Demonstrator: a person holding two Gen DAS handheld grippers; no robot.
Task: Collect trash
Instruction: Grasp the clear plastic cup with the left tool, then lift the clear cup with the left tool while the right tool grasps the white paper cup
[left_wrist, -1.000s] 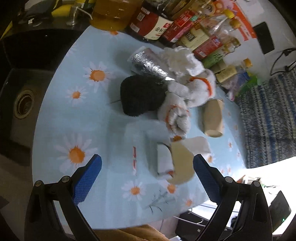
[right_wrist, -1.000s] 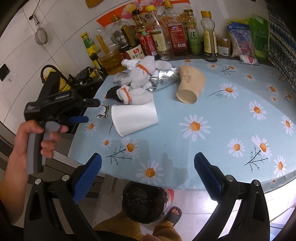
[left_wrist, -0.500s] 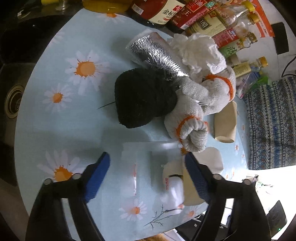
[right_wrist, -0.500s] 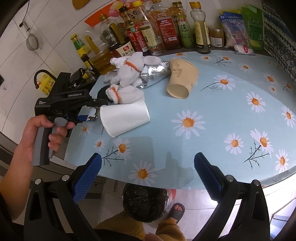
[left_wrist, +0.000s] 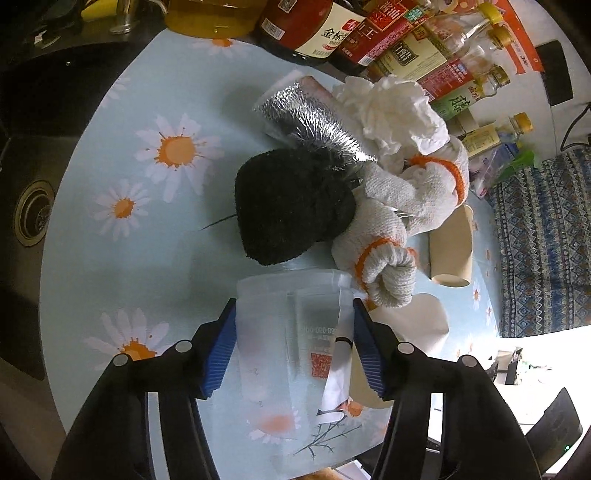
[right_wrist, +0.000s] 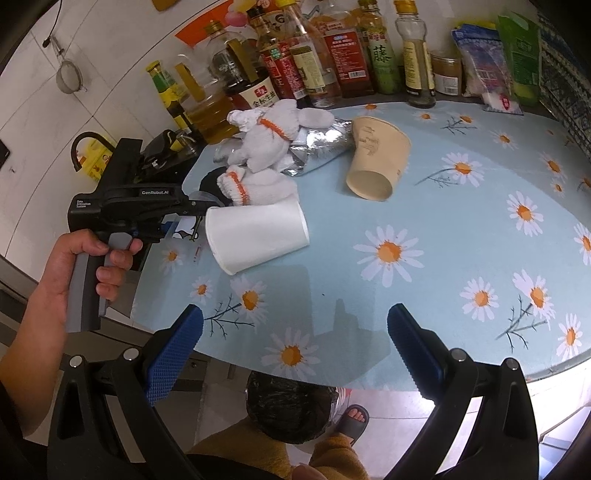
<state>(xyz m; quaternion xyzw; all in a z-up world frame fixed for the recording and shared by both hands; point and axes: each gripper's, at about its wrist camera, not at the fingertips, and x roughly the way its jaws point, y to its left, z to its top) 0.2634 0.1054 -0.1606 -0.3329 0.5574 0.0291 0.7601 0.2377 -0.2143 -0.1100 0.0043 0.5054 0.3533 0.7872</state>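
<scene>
A clear plastic cup (left_wrist: 280, 332) lies on its side on the daisy tablecloth (left_wrist: 147, 258). My left gripper (left_wrist: 293, 306) straddles it, jaws closing, and both blue pads touch the cup's sides. Just beyond the cup lie a black fuzzy lump (left_wrist: 291, 206), white gloves with orange cuffs (left_wrist: 406, 192), a foil bag (left_wrist: 306, 118) and crumpled tissue (left_wrist: 395, 110). A white paper cup (right_wrist: 258, 236) and a brown paper cup (right_wrist: 376, 158) lie tipped over. My right gripper (right_wrist: 295, 317) hangs open and empty over the table's near edge.
Sauce and oil bottles (right_wrist: 314, 55) line the back of the table. A sink (left_wrist: 33, 214) sits left of the table. A bin lined with a black bag (right_wrist: 291, 406) stands on the floor under the near edge, beside a person's sandalled foot (right_wrist: 354, 421).
The left gripper came forward and down over the clear cup, and its jaws narrowed from wide open until the pads met the cup. The right gripper stayed put.
</scene>
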